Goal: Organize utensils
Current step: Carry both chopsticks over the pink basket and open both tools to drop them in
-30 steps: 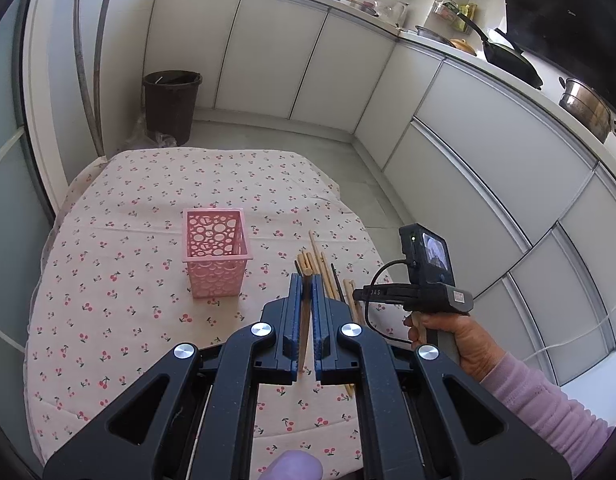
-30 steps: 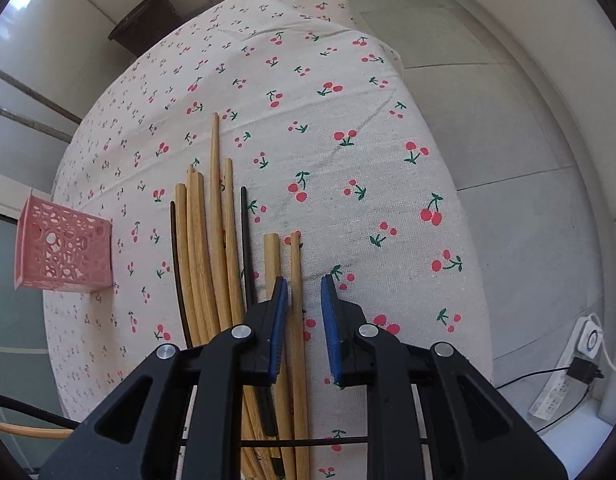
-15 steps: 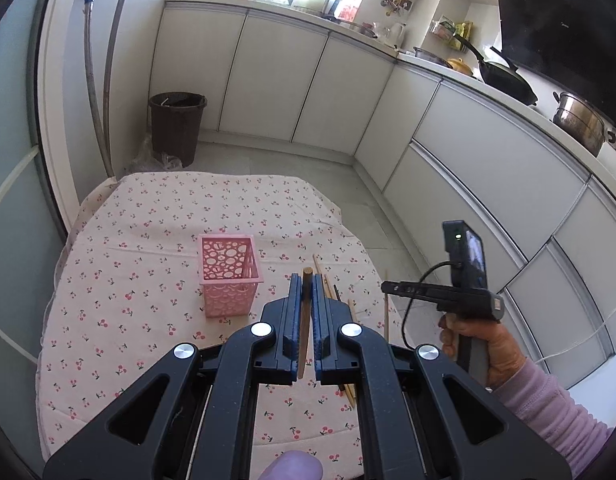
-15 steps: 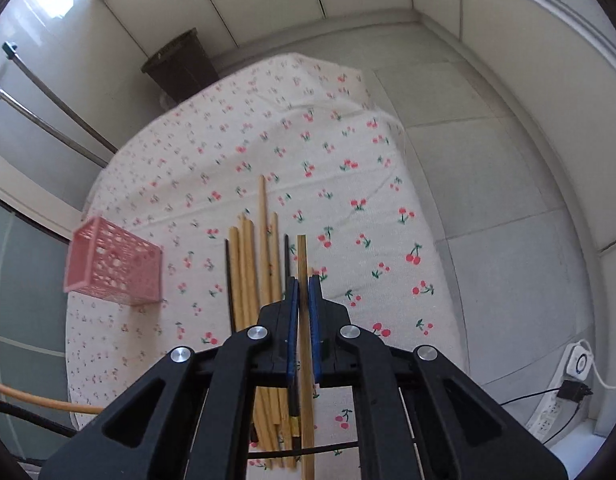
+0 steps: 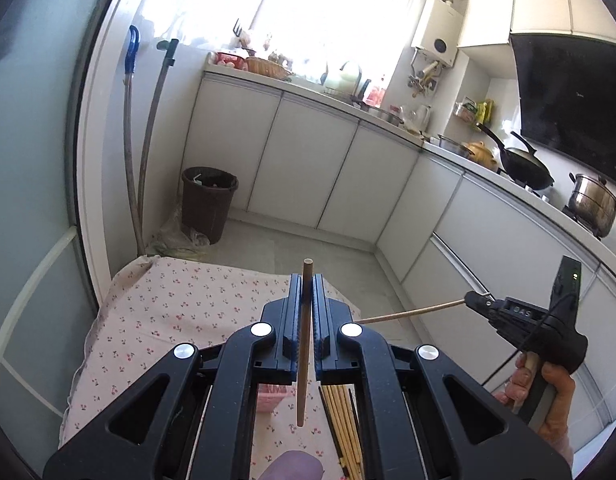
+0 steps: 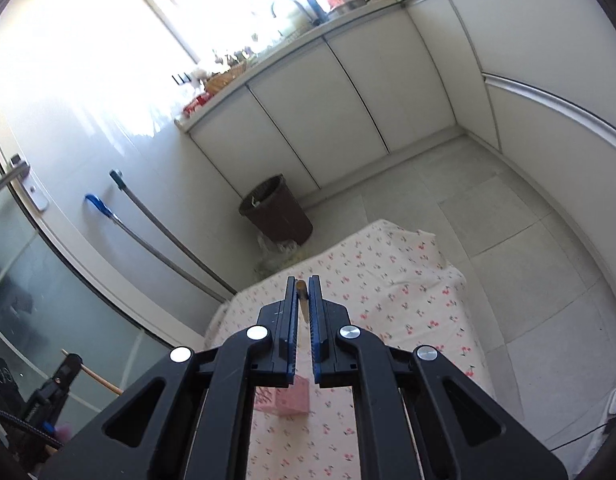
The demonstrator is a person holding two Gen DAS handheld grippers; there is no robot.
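My left gripper is shut on a wooden chopstick and holds it upright, high above the table. My right gripper is shut on another wooden chopstick; it also shows in the left wrist view, sticking out sideways. The pink basket stands on the cherry-print cloth, mostly hidden behind the gripper bodies; a strip of it shows in the left wrist view. Several more chopsticks lie on the cloth to its right.
The cherry-print tablecloth covers a low table. A brown bin stands on the floor beyond it, next to two mop handles. White cabinets run along the back and right walls.
Both grippers rose well above the table and tilted up, each with its chopstick. The basket and loose chopsticks dropped to the bottom of both views.
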